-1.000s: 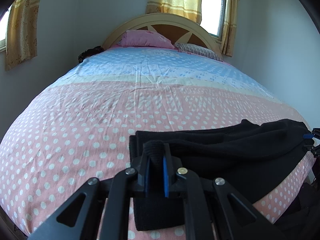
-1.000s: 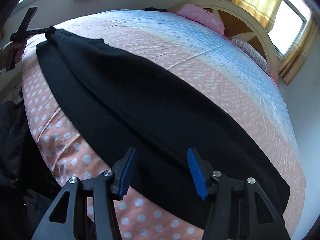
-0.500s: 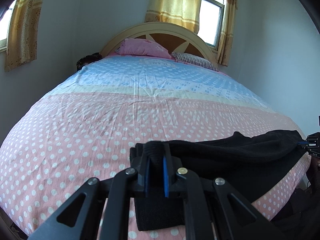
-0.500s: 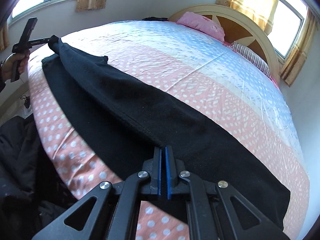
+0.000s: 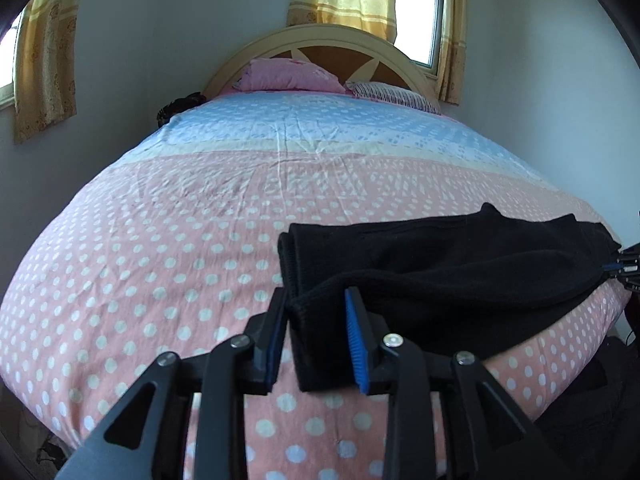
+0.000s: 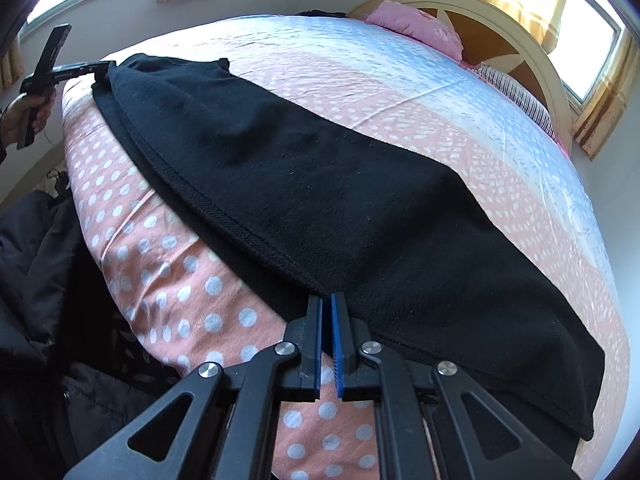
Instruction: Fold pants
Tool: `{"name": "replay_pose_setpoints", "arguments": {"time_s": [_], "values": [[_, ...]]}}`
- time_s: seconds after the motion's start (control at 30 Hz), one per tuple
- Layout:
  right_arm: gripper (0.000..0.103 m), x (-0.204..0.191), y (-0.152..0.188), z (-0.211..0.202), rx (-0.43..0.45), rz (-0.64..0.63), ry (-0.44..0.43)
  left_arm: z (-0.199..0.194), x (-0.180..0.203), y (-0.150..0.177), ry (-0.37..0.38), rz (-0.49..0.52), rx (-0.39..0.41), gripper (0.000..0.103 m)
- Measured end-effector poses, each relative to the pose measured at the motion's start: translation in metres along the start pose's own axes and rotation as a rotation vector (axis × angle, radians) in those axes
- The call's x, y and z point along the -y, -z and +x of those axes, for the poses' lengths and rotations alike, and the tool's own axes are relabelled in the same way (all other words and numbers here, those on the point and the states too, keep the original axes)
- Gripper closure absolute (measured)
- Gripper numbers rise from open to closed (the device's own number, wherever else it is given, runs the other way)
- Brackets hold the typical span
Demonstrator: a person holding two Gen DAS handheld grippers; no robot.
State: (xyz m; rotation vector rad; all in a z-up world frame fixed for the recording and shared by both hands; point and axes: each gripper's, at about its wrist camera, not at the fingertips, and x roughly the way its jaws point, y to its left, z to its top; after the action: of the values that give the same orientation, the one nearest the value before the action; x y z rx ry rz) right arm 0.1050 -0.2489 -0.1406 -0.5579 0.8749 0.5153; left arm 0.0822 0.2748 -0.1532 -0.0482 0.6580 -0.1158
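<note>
In the left wrist view, the left tongs [image 5: 318,334] stand released, their blue pads spread on either side of one end of the black pants [image 5: 440,276] without pressing it. The right wrist view shows the right tongs [image 6: 328,312] clenched on the seamed edge of the pants [image 6: 320,184] at the near side of the bed [image 6: 168,240]. The pants lie lengthwise along the near edge of the bed [image 5: 160,260], on its pink dotted cover. Only the right wrist view shows the person's hand [image 6: 24,116] gripping the left tool's handle at the far end of the pants. Both views show the pink pillow [image 5: 288,76] and the headboard [image 5: 320,40] beyond; the left view alone shows the striped pillow [image 5: 394,94] clearly.
</note>
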Motion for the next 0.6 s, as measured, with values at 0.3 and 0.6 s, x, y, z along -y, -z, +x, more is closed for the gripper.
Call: {"name": "replay_pose_setpoints", "arguments": {"time_s": [0.3, 0.6], "values": [[0.098, 0.001, 0.006, -0.017, 0.022, -0.023, 0.022, -0.033, -0.055, 0.027, -0.167, -0.096, -0.038, 0.069], [0.097, -0.030, -0.009, -0.033, 0.092, -0.123, -0.029, -0.019, -0.033, -0.011, -0.068, -0.156, 0.015, 0.069]]}}
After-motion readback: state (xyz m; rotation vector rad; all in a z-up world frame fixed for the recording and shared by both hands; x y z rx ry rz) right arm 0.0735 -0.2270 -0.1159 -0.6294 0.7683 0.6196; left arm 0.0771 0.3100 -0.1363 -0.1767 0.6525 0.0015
